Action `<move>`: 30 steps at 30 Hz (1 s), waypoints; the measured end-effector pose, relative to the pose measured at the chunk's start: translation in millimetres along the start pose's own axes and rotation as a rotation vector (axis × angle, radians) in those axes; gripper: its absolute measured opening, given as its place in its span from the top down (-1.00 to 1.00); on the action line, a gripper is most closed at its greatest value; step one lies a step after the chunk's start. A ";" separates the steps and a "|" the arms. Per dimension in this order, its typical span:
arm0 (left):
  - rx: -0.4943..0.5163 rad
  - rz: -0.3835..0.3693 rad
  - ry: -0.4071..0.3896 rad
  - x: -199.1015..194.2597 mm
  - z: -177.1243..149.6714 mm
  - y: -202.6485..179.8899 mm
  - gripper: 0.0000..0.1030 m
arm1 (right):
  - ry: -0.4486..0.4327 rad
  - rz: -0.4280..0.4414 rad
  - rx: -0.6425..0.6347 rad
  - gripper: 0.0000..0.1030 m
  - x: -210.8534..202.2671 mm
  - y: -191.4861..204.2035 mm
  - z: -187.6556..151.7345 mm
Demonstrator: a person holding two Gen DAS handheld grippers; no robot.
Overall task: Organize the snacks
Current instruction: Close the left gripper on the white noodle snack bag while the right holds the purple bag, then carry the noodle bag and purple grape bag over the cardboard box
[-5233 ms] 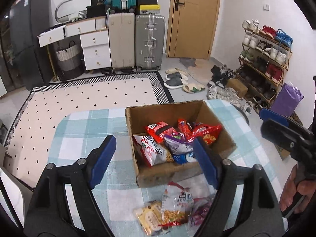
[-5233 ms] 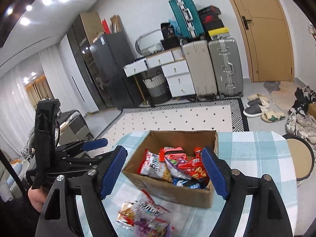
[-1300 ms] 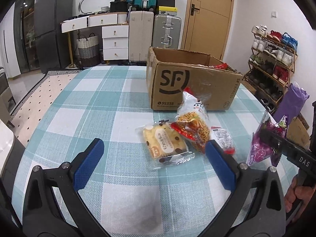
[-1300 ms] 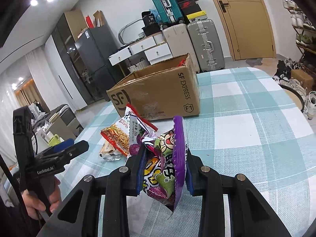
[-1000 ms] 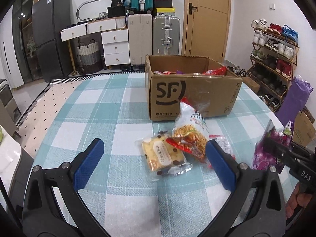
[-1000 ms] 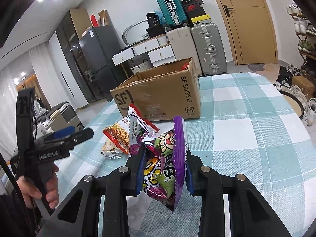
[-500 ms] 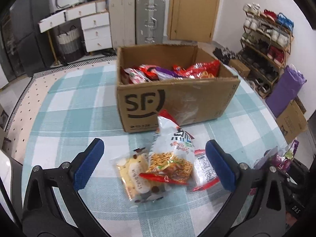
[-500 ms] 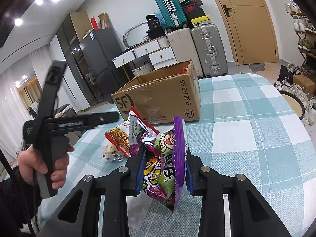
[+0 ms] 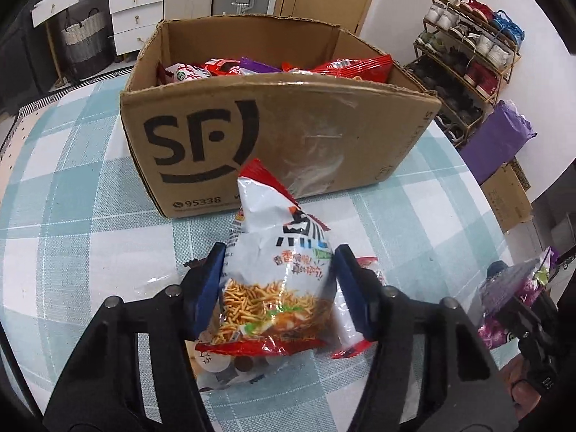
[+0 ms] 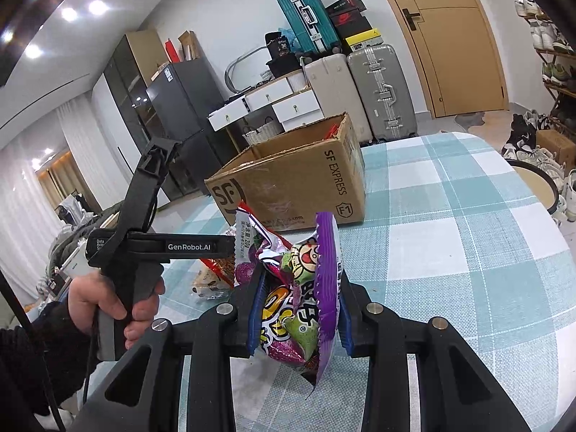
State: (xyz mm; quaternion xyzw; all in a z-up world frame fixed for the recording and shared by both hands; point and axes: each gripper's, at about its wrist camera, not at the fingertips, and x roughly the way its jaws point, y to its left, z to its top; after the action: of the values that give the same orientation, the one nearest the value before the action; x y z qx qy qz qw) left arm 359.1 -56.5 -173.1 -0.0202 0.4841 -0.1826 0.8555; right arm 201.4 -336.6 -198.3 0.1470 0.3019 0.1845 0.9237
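Observation:
A white and red noodle snack bag [image 9: 280,270] lies on the checked table just in front of the SF cardboard box [image 9: 273,133]. My left gripper [image 9: 280,250] points steeply down over the bag. Its jaws are closing, and both blue pads touch the bag's sides. Half under the bag lie a cookie packet [image 9: 230,367] and a small red and white packet [image 9: 360,345]. My right gripper [image 10: 300,279] is shut on a purple candy bag [image 10: 298,309], held above the table to the right. The box [image 10: 298,187] holds several snack packs.
The table's round edge [image 9: 478,194] falls away on the right. Beyond it are a shoe rack [image 9: 468,54], a purple bag [image 9: 496,140] and a stool [image 10: 536,187]. A hand [image 10: 104,302] holds the left gripper's handle. Suitcases and drawers line the far wall.
My left gripper moved forward and tipped down onto the noodle snack bag, and its wide jaws narrowed around it. The right gripper stayed put with the purple candy bag.

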 end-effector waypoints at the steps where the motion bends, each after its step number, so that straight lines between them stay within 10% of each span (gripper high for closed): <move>1: 0.001 -0.014 -0.002 -0.7 -0.5 0.4 0.03 | 0.001 0.000 0.001 0.35 0.1 0.2 -0.1; 8: -0.039 -0.060 -0.017 -12.5 -9.7 13.3 0.39 | 0.004 -0.007 0.007 0.35 0.9 -0.8 -1.1; 30: -0.007 -0.062 -0.160 -104.7 -59.2 10.7 0.42 | -0.014 0.008 -0.086 0.35 -17.1 52.1 5.8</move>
State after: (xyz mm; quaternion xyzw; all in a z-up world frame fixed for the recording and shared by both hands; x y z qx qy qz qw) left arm 264.0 -3.3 -120.8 -0.0529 0.4140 -0.2050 0.8853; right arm 179.0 -298.5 -165.3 0.1096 0.2867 0.2000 0.9305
